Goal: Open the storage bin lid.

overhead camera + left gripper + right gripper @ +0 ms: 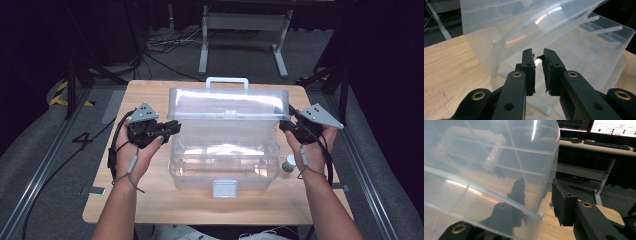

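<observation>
Left gripper [172,127] jaws slightly spread at 9 o'clock of clear plastic box [223,172]; right gripper [286,125] jaws straddle its raised lid [227,102] edge, unpinched.

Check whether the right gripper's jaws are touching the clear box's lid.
Cannot tell. In the right gripper view the right gripper straddles the lid edge: one jaw behind the plastic, the other outside with a small gap showing. Contact by the inner jaw is unclear.

Left tool [538,58] narrowly parted, nothing pinched, clear plastic box [584,47] ahead, wooden table [446,62]
</observation>
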Action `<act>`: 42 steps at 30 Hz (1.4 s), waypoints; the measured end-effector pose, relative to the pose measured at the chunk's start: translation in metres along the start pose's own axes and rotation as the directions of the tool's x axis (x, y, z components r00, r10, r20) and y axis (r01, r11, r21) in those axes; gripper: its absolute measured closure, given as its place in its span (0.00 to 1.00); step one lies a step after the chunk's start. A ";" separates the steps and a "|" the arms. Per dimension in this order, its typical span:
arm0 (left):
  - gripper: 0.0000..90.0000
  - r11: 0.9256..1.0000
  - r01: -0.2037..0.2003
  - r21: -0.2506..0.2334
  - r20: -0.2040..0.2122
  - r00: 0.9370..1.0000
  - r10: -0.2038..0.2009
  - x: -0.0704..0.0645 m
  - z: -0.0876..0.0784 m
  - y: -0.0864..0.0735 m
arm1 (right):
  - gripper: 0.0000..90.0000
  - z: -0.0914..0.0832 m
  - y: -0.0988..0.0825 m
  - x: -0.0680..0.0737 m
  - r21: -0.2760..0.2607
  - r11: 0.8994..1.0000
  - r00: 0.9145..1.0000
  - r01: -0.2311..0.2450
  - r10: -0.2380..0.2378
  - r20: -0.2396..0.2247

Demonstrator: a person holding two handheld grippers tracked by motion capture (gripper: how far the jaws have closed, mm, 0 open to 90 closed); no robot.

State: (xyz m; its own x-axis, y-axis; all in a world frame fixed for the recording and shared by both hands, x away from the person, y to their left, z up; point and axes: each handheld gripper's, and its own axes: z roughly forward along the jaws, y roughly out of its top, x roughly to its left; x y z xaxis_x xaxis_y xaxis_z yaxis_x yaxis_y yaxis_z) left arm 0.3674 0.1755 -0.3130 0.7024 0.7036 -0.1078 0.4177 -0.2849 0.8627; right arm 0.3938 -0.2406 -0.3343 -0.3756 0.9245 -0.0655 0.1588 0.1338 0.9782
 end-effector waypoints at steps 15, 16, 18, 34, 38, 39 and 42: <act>0.85 0.999 -0.003 0.035 0.034 0.999 0.002 -0.003 -0.013 -0.007 | 0.79 0.005 0.008 -0.003 -0.025 0.998 0.998 -0.056 0.057 0.018; 0.85 0.999 -0.001 0.036 0.035 0.999 -0.001 -0.003 -0.014 -0.007 | 0.80 0.005 0.009 -0.003 -0.030 0.998 0.998 -0.063 0.063 0.022; 0.85 0.999 -0.005 0.035 0.041 0.999 0.004 -0.003 -0.015 -0.008 | 0.81 0.005 0.010 -0.003 -0.028 0.997 0.997 -0.073 0.074 0.031; 0.82 0.997 -0.039 0.073 0.078 0.996 0.033 -0.010 -0.022 -0.012 | 0.85 0.018 0.026 -0.011 0.038 0.990 0.990 -0.135 0.134 0.035; 0.82 0.996 -0.054 0.077 0.102 0.994 0.046 -0.016 -0.025 -0.013 | 0.85 0.021 0.029 -0.013 0.054 0.988 0.989 -0.144 0.143 0.030; 0.82 0.994 -0.061 0.085 0.112 0.992 0.052 -0.019 -0.025 -0.014 | 0.85 0.021 0.030 -0.014 0.060 0.988 0.990 -0.142 0.140 0.031; 0.82 0.991 -0.081 0.107 0.154 0.986 0.064 -0.026 -0.022 -0.017 | 0.85 0.024 0.032 -0.015 0.074 0.986 0.989 -0.147 0.145 0.028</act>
State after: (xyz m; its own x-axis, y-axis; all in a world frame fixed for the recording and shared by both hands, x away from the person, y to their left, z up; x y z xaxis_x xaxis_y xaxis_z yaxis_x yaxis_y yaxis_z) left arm 0.3295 0.1764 -0.3140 0.8081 0.5751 -0.1277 0.4188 -0.4084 0.8111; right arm 0.4262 -0.2415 -0.3063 -0.3225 0.9439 0.0713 0.2793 0.0229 0.9599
